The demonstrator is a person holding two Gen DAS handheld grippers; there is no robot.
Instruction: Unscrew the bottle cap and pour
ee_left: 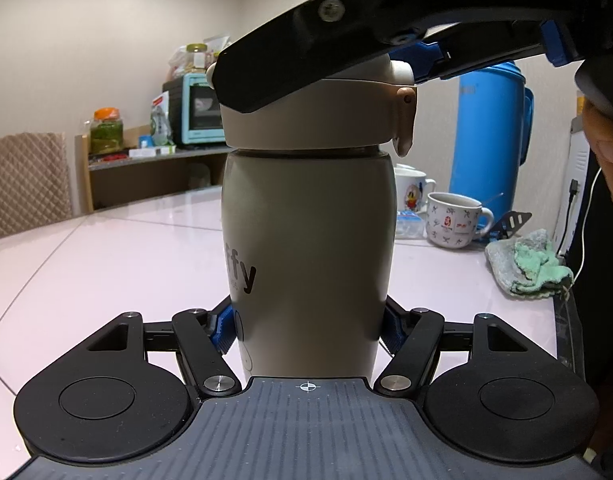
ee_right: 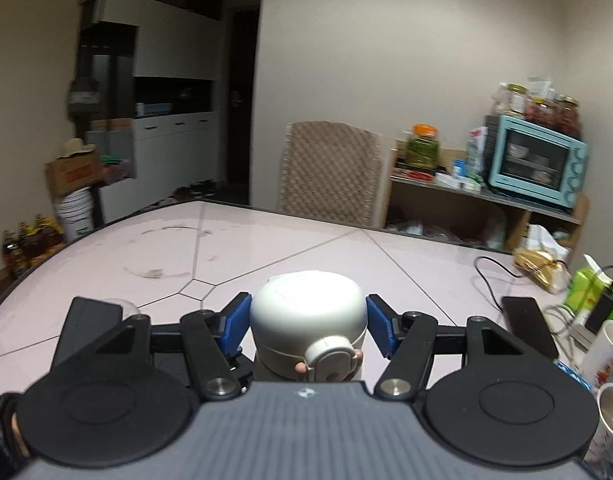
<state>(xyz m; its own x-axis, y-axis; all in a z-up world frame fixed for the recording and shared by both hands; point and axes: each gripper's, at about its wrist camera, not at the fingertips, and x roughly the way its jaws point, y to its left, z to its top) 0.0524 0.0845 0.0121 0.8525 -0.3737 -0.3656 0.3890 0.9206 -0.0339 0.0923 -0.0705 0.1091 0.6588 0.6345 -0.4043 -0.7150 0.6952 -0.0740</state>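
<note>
Beige bottle (ee_left: 310, 248) (reads "ffy"), left tongs (ee_left: 308, 328) gripping

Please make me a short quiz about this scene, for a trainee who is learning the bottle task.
1. True or false: the bottle lies on its side.
2. Which tongs are around the cap? A: left. B: right.
3. What colour is the tall jug behind the mugs?
Key: 1 false, it stands upright. 2 B, the right tongs; the left tongs grip the body. 3 blue.
</note>
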